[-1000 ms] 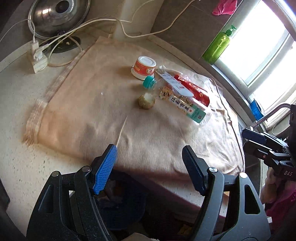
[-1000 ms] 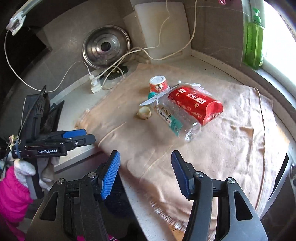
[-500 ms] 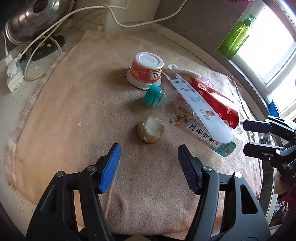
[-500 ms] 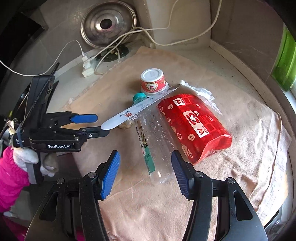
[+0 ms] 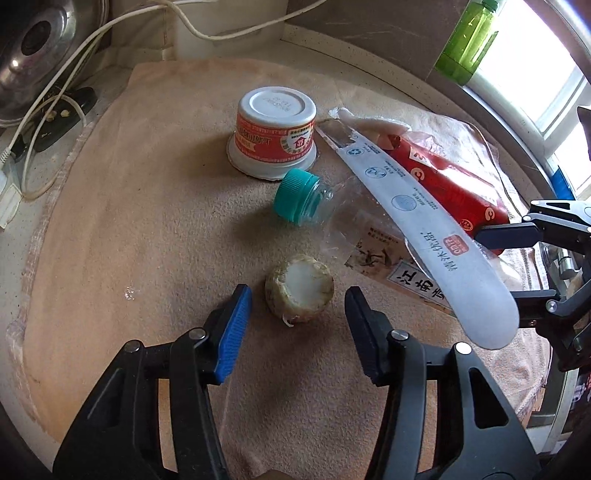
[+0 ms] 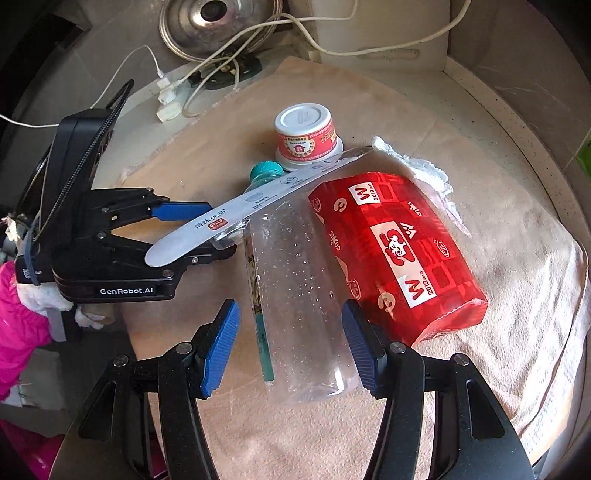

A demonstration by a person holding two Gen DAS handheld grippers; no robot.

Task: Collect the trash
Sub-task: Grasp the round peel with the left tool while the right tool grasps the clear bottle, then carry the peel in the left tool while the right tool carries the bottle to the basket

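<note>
Trash lies on a beige towel. A small round vegetable stub sits just ahead of my open left gripper, between its fingertips. A clear plastic bottle with a teal cap lies on its side. My open right gripper straddles the bottle's base. An upturned red and white cup stands behind. A red tissue pack lies to the right, with a white plastic strip sticking out over the bottle.
A steel pot lid, a white cable and a power adapter lie at the back left. A green soap bottle stands by the window. A crumpled white wrapper lies behind the red pack.
Both grippers have moved forward over the towel. The left one has closed in on the vegetable stub; the right one has come down around the bottle's base.
</note>
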